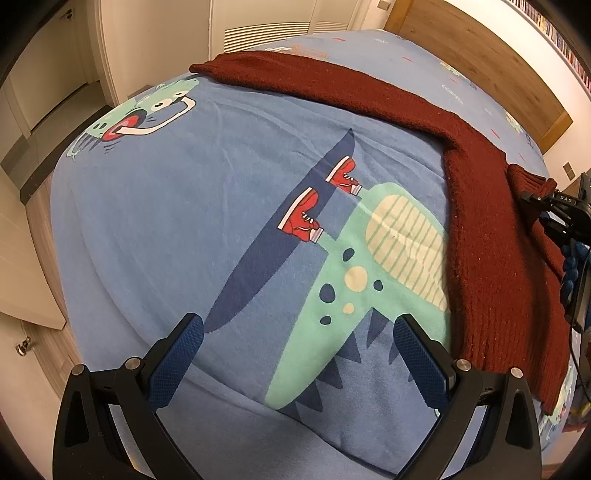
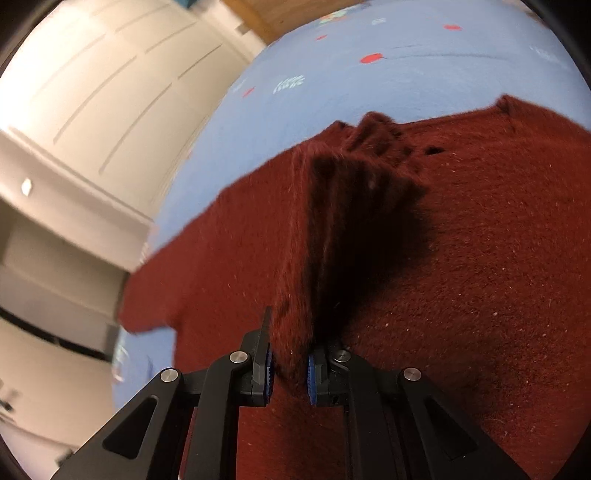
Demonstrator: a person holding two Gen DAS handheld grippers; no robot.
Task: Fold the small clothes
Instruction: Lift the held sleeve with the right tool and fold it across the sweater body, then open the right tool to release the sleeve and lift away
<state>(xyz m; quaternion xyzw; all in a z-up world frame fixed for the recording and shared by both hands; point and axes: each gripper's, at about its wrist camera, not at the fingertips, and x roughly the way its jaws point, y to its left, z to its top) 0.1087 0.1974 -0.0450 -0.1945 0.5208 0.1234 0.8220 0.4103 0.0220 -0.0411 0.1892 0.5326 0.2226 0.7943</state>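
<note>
Right claw pinching a raised fold of the red sweater lying across the bed; left claw hovering spread, empty. Advising a level carry, keeping the fold edge aligned.

You're looking at a bed under a blue sheet printed with a green dinosaur in red sneakers. Beyond the bed stand white closet doors; a wooden headboard lines its far right.
</note>
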